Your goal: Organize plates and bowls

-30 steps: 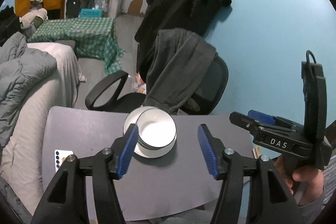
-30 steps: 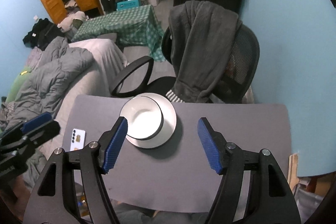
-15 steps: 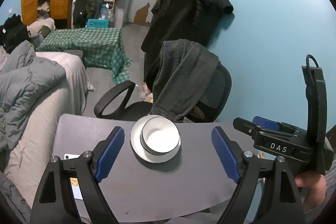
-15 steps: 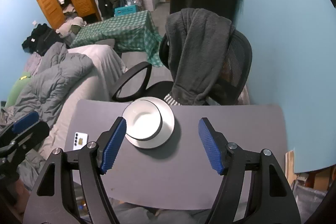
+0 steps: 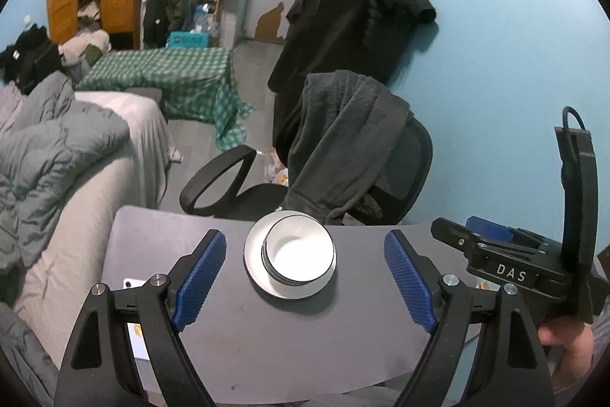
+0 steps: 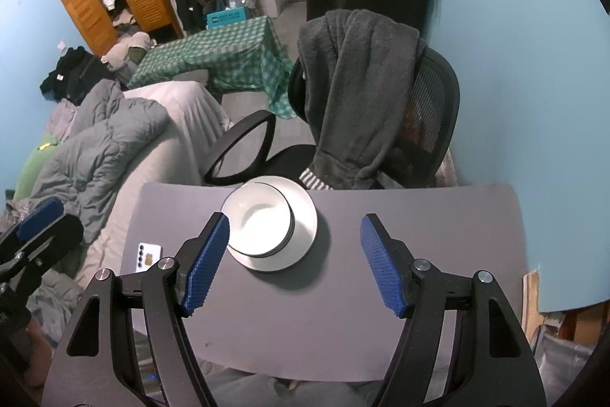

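Observation:
A stack of white bowls (image 5: 297,250) sits on a white plate (image 5: 254,267) near the far edge of the grey table (image 5: 267,338). In the right wrist view the bowls (image 6: 255,220) stand on the left part of the plate (image 6: 305,220). My left gripper (image 5: 305,281) is open and empty, held above the table short of the stack. My right gripper (image 6: 293,262) is open and empty too, also back from the stack. The right gripper's body (image 5: 514,269) shows at the right of the left wrist view.
A white phone (image 6: 149,254) lies at the table's left edge. An office chair (image 5: 385,170) draped with a grey robe stands just behind the table. A bed with a grey duvet (image 5: 57,155) lies to the left. A blue wall is on the right.
Both grippers have pulled back and up from the stack, which looks smaller now. The left gripper's jaws have opened wider. The bowls and plate have not moved.

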### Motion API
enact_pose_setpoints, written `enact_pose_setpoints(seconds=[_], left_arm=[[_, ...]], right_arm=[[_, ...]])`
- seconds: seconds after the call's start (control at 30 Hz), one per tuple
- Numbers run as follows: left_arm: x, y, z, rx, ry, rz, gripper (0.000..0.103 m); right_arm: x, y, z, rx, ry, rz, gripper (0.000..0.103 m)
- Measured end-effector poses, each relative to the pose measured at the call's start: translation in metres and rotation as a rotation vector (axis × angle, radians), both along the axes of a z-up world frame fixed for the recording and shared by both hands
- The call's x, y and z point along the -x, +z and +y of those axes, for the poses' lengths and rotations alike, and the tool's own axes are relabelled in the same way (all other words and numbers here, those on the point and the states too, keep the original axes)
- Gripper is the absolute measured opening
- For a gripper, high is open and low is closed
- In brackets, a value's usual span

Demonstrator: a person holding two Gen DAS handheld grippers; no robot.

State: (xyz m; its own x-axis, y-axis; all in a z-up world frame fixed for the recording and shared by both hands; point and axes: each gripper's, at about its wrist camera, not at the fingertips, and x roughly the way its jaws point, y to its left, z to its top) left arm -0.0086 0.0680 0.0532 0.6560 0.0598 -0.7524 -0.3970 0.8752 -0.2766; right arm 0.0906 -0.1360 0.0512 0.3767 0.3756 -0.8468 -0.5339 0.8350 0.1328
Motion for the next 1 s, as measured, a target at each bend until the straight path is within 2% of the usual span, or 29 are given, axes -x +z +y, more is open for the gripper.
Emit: enact_pose_setpoints(seconds=[0.47, 0.6, 1.0], left_arm=[[-0.009, -0.003, 0.000, -0.041, 0.075, 0.071, 0.086], [-0.011, -0.005, 0.001, -0.025, 0.083, 0.084, 0.086], [-0.017, -0.004, -0.006, -0.042, 0.079, 0.107, 0.086]], right_arm=[[-0.008, 0.000, 0.003, -0.002, 0.029, 0.015, 0.070], [-0.010, 0.000, 0.002, -0.007, 0.034, 0.020, 0.070], [-0.013, -0.001, 0.001, -0.010, 0.037, 0.026, 0.070]])
